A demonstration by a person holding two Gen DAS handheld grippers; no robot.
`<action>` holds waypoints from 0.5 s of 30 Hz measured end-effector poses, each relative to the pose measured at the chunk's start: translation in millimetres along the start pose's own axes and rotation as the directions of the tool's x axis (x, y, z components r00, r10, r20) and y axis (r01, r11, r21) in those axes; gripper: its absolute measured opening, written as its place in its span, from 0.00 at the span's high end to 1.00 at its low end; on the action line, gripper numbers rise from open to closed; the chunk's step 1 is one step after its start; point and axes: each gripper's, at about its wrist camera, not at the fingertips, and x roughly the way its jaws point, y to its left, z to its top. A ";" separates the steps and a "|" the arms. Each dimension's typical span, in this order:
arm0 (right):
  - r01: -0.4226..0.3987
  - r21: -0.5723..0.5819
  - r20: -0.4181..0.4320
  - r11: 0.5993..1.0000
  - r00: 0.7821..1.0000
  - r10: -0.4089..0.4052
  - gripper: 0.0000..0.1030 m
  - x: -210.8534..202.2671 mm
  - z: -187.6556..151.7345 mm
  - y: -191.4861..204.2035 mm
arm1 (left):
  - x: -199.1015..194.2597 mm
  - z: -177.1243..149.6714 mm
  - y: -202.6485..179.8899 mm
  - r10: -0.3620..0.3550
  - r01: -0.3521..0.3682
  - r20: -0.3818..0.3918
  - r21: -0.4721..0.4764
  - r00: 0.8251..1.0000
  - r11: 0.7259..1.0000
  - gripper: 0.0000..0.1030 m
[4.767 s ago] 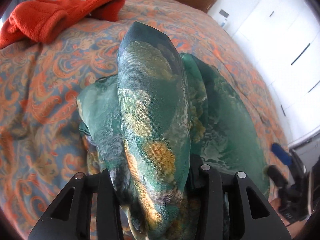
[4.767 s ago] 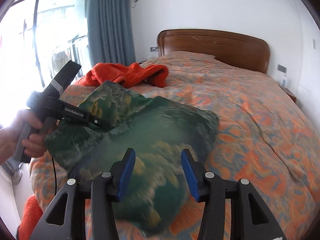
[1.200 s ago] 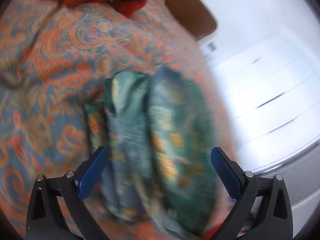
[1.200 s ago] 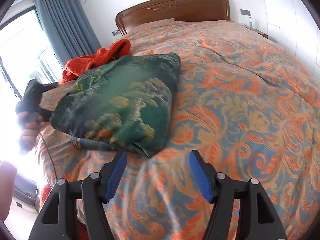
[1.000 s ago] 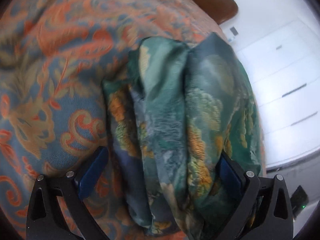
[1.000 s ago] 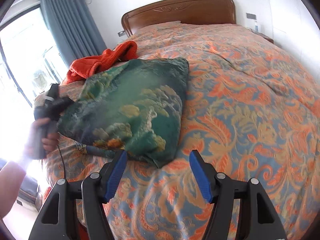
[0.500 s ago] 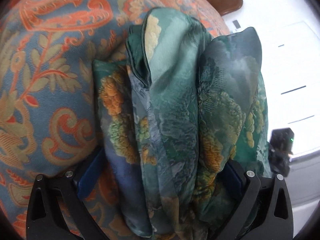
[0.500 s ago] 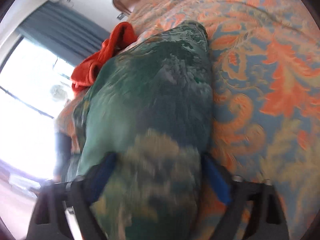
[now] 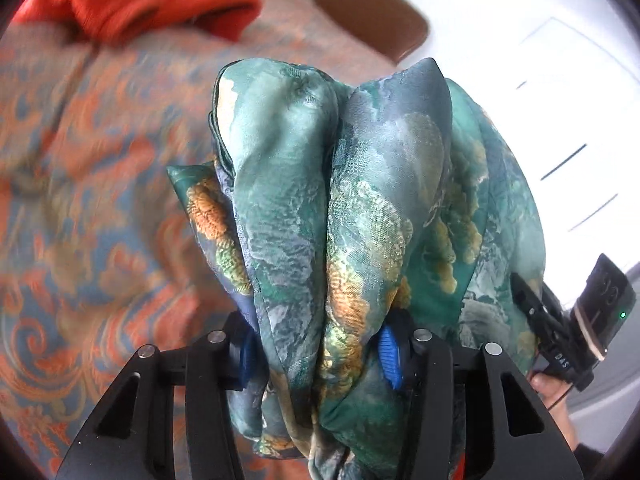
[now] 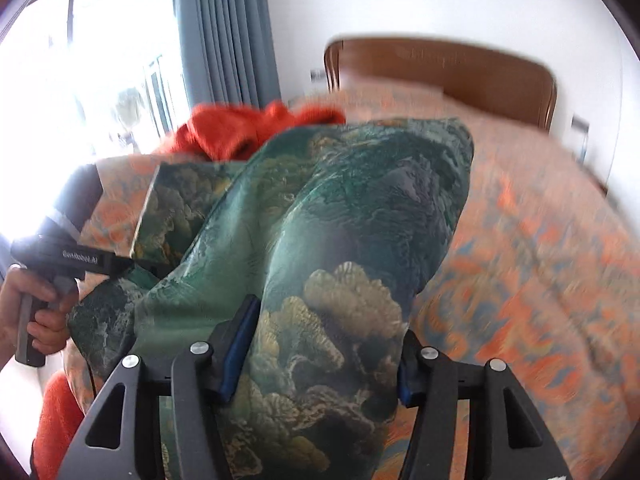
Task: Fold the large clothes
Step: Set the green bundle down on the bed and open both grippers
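Claws are closing on one green garment (image 9: pixel 352 208), bunched in thick folds and lifted above the bed (image 9: pixel 92 216). Left claw (image 9: pixel 318 354) is pinching several layers between its blue pads, and right claw (image 10: pixel 320 354) is pinching a wide bundle of the same cloth (image 10: pixel 352 240) at another edge. One orange garment (image 10: pixel 244 128) is lying crumpled farther up the bed, near the wooden headboard (image 10: pixel 452 72). A hand (image 10: pixel 38 308) is gripping the left claw's handle. No container is showing in either view.
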 end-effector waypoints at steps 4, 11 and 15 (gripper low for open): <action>0.016 -0.011 0.094 1.000 0.995 -0.015 0.44 -19.7 34.3 -22.2 | 8.2 54.5 -38.8 0.004 -0.010 0.081 0.075 0.997 0.997 0.52; -0.005 0.101 0.141 0.995 0.990 -0.010 0.44 25.2 91.7 -107.3 | 74.2 134.1 -64.1 0.044 -0.056 0.097 0.127 0.994 0.990 0.52; -0.006 0.151 0.102 0.989 0.995 -0.010 0.44 73.1 99.1 -157.9 | 119.1 146.2 -44.1 0.068 -0.073 0.045 0.129 0.997 0.989 0.49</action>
